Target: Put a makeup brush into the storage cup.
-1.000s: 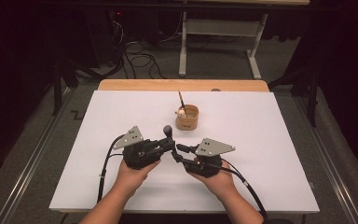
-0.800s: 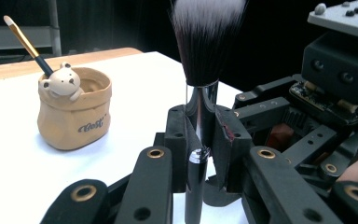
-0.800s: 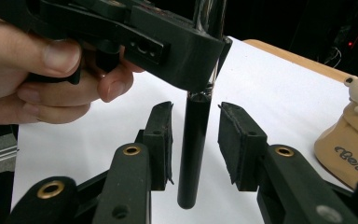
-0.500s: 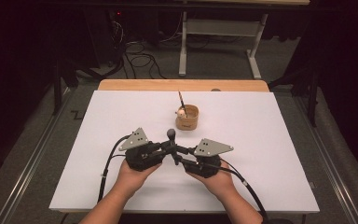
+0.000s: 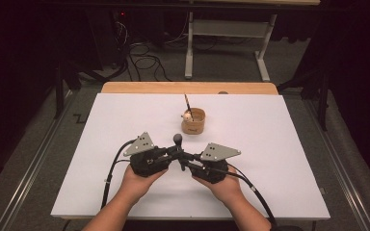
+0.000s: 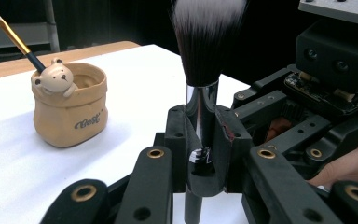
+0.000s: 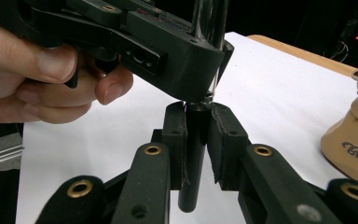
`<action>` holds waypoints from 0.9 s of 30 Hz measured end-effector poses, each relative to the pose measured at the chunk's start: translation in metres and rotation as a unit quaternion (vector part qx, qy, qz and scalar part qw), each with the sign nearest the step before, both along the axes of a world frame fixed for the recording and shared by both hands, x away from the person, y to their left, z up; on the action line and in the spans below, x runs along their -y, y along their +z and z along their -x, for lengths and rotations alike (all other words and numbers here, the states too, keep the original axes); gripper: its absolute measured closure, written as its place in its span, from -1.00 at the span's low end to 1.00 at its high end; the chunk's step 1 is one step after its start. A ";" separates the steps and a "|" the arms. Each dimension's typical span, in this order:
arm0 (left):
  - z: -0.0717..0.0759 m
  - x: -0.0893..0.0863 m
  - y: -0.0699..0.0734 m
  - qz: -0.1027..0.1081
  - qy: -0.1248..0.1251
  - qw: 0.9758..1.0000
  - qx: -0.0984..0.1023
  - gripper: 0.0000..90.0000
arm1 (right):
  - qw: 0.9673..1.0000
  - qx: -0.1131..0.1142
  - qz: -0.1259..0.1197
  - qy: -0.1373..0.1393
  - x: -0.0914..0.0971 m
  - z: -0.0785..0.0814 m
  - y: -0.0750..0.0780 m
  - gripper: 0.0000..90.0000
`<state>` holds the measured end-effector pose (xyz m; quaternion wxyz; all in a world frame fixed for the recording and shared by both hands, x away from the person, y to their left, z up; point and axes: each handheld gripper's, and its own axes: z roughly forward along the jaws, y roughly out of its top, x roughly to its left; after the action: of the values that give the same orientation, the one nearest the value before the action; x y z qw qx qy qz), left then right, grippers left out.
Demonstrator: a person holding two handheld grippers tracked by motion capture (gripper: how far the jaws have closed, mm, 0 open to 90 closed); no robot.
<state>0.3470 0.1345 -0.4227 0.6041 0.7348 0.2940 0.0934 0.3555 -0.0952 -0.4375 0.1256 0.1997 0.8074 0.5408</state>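
In the right gripper view, the right gripper (image 7: 196, 140) rises from the bottom centre of the frame with its two black jaws drawn narrow around the dark lower handle of the makeup brush (image 7: 193, 158); the jaws have just been closing, and the handle stands upright between the pads, which sit against it or very nearly so. Just above, in the upper left of that frame, the left gripper (image 7: 200, 56) clamps the shiny metal part of the same brush, with the person's left hand (image 7: 37, 79) behind it.

In the left gripper view, the left gripper (image 6: 200, 140) comes up from the bottom centre, its jaws tight on the chrome ferrule of the makeup brush (image 6: 202, 107). The brush stands upright, bristles at the top centre of the frame and the dark handle dropping below the jaws. The right gripper's body fills the right side of the frame.

In the high view, both grippers meet at lower centre, left gripper (image 5: 171, 153) and right gripper (image 5: 185, 161) facing each other, with the makeup brush (image 5: 177, 142) upright between them over the white table (image 5: 279, 159).

Farther off, above centre, stands a tan bear pot (image 5: 193, 121), well apart from the grippers, with a thin brush (image 5: 187, 102) leaning in it.
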 end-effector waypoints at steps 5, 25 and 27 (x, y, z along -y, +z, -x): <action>-0.001 0.000 0.000 0.003 -0.002 1.000 -0.004 0.70 | 1.000 -0.003 -0.002 -0.001 0.001 -0.001 0.000 0.79; 0.009 -0.044 -0.005 -0.016 0.067 0.998 0.003 -0.21 | 0.999 0.008 -0.022 -0.043 0.021 -0.008 0.004 0.79; 0.010 -0.050 -0.007 -0.022 0.078 0.997 0.001 -0.30 | 0.999 0.011 -0.020 -0.047 0.023 -0.008 0.004 0.79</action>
<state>0.3366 0.1846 -0.4302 0.5791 0.7223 0.3481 0.1474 0.3637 -0.1178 -0.4338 0.1555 0.2342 0.7849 0.5522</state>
